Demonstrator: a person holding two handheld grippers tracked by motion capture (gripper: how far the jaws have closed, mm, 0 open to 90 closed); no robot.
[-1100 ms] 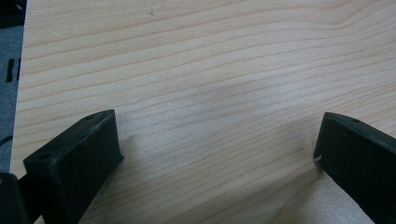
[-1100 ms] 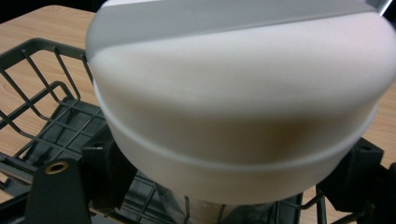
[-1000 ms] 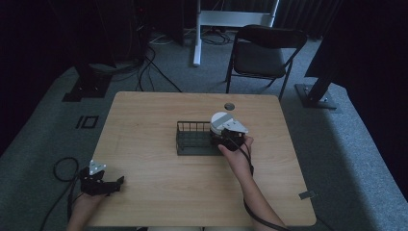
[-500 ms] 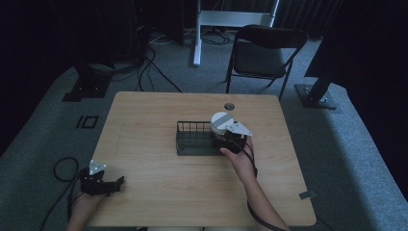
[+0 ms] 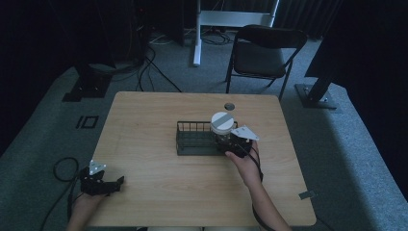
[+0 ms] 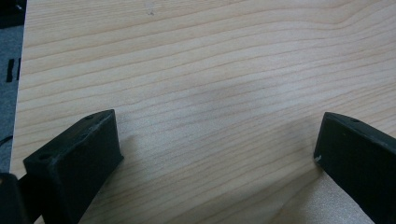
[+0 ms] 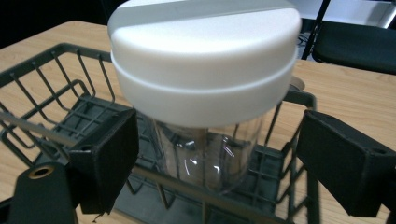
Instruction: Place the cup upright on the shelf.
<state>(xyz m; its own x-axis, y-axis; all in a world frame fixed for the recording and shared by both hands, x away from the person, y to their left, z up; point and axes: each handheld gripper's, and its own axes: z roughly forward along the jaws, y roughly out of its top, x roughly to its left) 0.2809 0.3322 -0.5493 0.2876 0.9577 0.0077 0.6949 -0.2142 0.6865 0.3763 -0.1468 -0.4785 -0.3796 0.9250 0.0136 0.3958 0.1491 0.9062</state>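
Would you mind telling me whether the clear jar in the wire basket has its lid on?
On: a white lid caps the clear jar, which stands upright inside the wire basket.

Dim high view with black surroundings, soft overhead light on the wooden table (image 5: 159,120), glare on the clear jar (image 7: 210,156), softly blurred close-ups.

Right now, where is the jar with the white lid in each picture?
High view: jar at the wire basket's right end, mid-table.
Left gripper view: bare table.
Right gripper view: jar centre, between the open jaws.
Shared landmark: the wire basket.
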